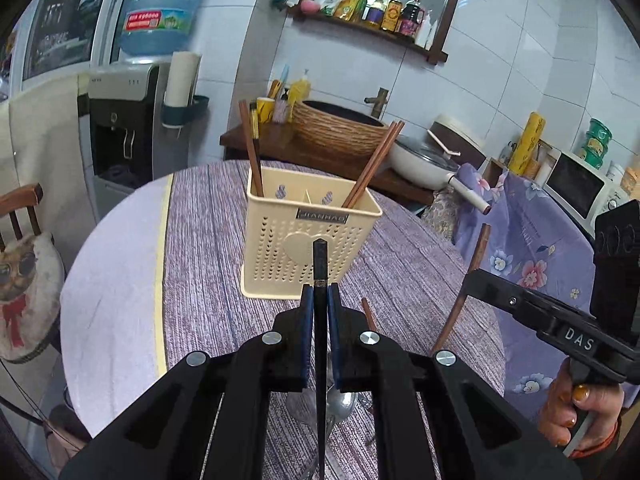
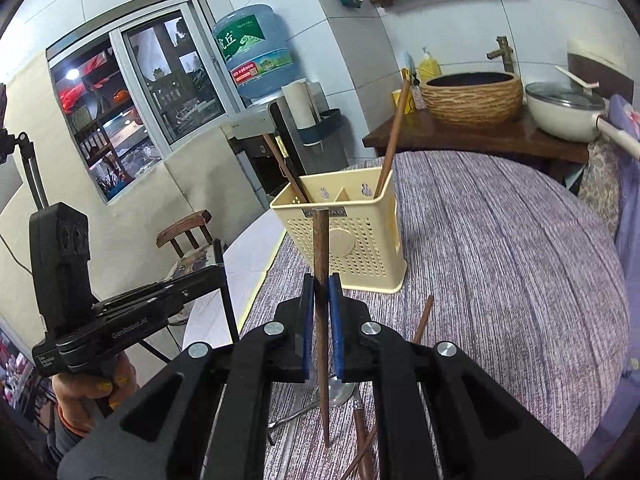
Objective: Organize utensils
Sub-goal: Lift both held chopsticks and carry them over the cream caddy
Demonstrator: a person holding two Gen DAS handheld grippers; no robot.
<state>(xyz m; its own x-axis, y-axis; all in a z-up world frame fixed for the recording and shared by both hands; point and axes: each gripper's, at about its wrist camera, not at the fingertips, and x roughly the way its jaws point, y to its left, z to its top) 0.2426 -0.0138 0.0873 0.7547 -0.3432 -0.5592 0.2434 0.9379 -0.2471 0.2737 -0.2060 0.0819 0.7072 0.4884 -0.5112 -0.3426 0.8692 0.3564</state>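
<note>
A cream perforated utensil holder (image 1: 308, 240) stands on the purple striped tablecloth, with brown chopsticks (image 1: 250, 148) leaning in its left and right compartments; it also shows in the right wrist view (image 2: 352, 236). My left gripper (image 1: 320, 300) is shut on a black chopstick (image 1: 320, 264), held upright just in front of the holder. My right gripper (image 2: 322, 296) is shut on a brown chopstick (image 2: 320, 248), also upright near the holder's front. Metal spoons (image 1: 340, 404) and loose brown chopsticks (image 2: 422, 320) lie on the cloth under the grippers.
The round table (image 1: 120, 280) has a bare white strip at its left. A wooden chair (image 1: 24, 200) with a cat cushion stands left. Behind are a water dispenser (image 1: 128, 120), a woven basin (image 1: 340, 128) and a white pan (image 1: 424, 160).
</note>
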